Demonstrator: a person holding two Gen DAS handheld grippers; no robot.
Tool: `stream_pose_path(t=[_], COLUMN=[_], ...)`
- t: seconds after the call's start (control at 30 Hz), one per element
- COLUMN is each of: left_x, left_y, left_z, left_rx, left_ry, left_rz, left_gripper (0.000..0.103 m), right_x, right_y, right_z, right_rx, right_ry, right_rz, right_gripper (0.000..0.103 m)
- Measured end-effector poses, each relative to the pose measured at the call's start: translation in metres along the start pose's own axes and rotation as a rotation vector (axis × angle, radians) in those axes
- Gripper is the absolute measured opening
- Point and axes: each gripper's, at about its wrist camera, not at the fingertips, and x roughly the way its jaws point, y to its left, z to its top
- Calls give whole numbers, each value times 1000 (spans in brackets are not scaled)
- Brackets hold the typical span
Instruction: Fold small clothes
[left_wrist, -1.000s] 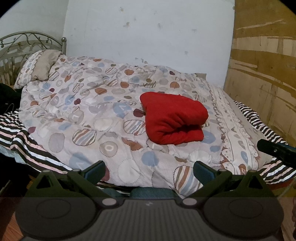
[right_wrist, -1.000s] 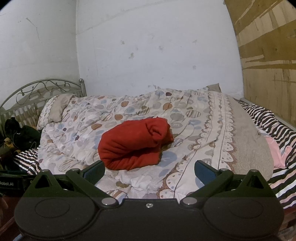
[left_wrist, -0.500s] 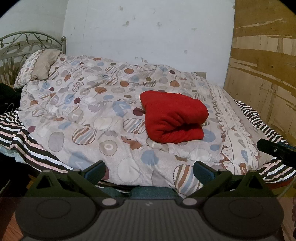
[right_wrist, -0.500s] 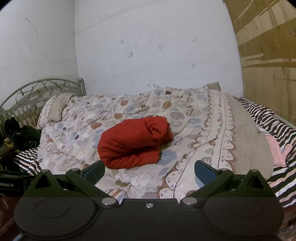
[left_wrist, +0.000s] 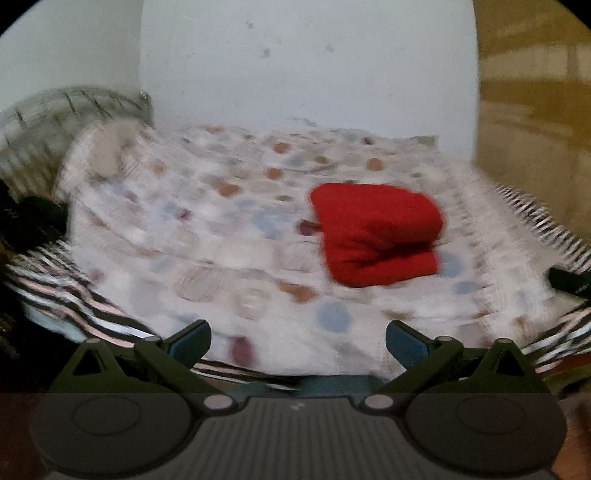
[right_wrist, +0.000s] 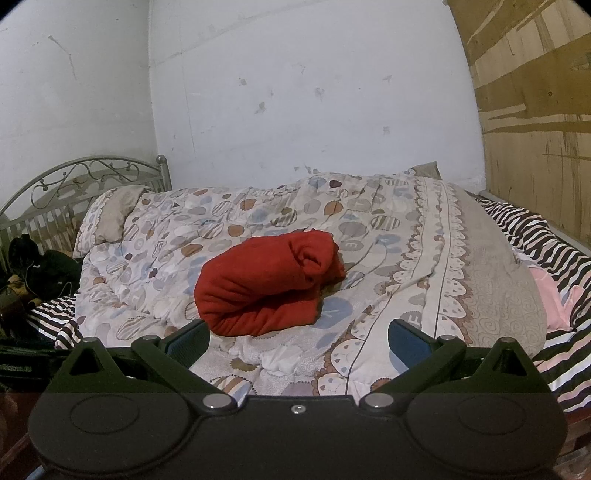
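Both jaws stand wide and empty: left gripper (left_wrist: 297, 341), right gripper (right_wrist: 298, 341). At frame centre the red garment (right_wrist: 267, 282) lies folded on the quilt (right_wrist: 369, 229). Folding looks finished; next probably only stepping away.

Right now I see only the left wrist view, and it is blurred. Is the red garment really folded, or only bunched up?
Observer: The right wrist view is sharp. The red garment is folded over thickly, with a rolled end towards the striped sheet.
Operator: Does the right gripper hold anything?
Observer: No. The right gripper is open and holds nothing.
Operator: Is any other cloth lying near?
Observer: A pink cloth lies on the striped sheet, apart from the garment.
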Motion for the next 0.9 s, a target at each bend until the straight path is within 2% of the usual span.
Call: stream_pose_path(t=[0.1,0.27,0.9], left_x=[0,-5,-4], left_y=[-6,-2,-1], left_z=[-2,-3,4], left_rx=[45,6,31], left_ry=[-2,0,-10], left_rz=[54,26,-15], left_gripper=[103,103,103], right_x=[0,1,3], right_y=[0,-1,-3], right_z=[0,-2,-5], right_rx=[1,4,1], right_ry=[0,3,10], right_rz=[0,-1,-11], right_gripper=[103,103,103])
